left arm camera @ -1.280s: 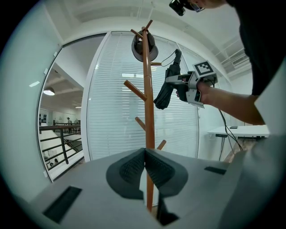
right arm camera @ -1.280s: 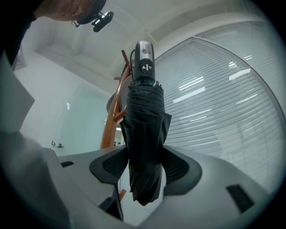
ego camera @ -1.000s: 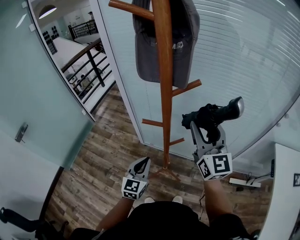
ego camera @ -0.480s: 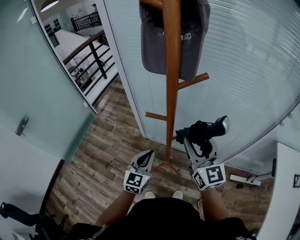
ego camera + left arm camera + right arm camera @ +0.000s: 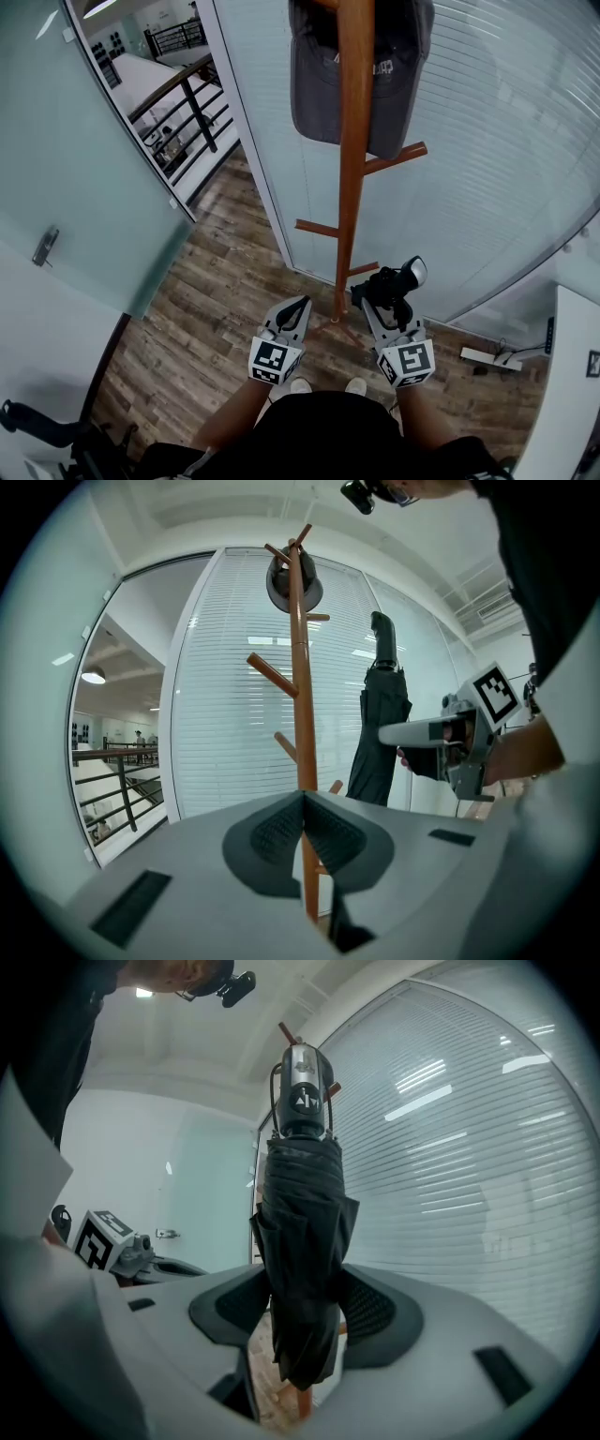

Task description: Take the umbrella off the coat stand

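Black umbrella point(image 5: 302, 1241) upright between clamped right gripper point(image 5: 377, 305) jaws, level; left gripper point(image 5: 298, 307) alongside, jaws together, empty.

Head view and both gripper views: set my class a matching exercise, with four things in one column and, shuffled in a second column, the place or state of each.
Column one:
1. umbrella
2. cap
3. left gripper
4. coat stand

Column two:
A. shut, with nothing between its fingers
B. stands on the wooden floor
C. hangs high on the coat stand
D. upright, clamped in the right gripper

Pairs: 1-D; 2-C; 3-A; 4-B
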`<state>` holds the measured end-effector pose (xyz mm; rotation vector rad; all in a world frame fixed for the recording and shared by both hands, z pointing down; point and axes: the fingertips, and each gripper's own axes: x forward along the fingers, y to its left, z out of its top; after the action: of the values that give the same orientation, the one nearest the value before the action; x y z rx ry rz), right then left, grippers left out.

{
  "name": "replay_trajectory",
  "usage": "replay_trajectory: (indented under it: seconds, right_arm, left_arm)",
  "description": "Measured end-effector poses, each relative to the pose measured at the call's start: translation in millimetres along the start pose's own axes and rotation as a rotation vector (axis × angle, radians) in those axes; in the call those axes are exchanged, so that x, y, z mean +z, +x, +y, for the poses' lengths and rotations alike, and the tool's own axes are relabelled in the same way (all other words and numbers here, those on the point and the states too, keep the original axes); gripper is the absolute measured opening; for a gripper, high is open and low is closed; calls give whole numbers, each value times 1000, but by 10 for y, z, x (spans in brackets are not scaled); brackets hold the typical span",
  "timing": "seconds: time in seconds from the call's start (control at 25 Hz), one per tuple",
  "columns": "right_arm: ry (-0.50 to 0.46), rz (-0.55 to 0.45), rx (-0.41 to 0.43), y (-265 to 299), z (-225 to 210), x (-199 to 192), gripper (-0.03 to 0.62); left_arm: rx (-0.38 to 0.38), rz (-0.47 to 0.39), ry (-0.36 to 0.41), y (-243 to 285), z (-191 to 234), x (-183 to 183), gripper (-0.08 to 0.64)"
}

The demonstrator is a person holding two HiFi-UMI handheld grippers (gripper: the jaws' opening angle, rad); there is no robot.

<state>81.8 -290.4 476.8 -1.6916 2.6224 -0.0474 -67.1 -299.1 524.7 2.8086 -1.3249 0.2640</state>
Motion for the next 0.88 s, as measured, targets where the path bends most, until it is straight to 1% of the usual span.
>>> replay_trajectory:
  seconds: [0.24, 0.44, 0.76, 0.88]
  right_arm:
    - [-60, 49, 1, -38, -15, -248, 235]
    - [-87, 67, 6, -61, -7, -322, 233]
    - [-85, 75, -9, -40, -51, -343, 233]
    - [-66, 87, -11, -23, -75, -354, 233]
  left_arm:
    - [-13, 11, -9, -33, -93, -51, 11]
    - [4, 31, -15, -98, -39, -124, 11]
    - [10, 44, -24, -83, -30, -183, 11]
    - [7, 38, -22, -69, -43, -148, 11]
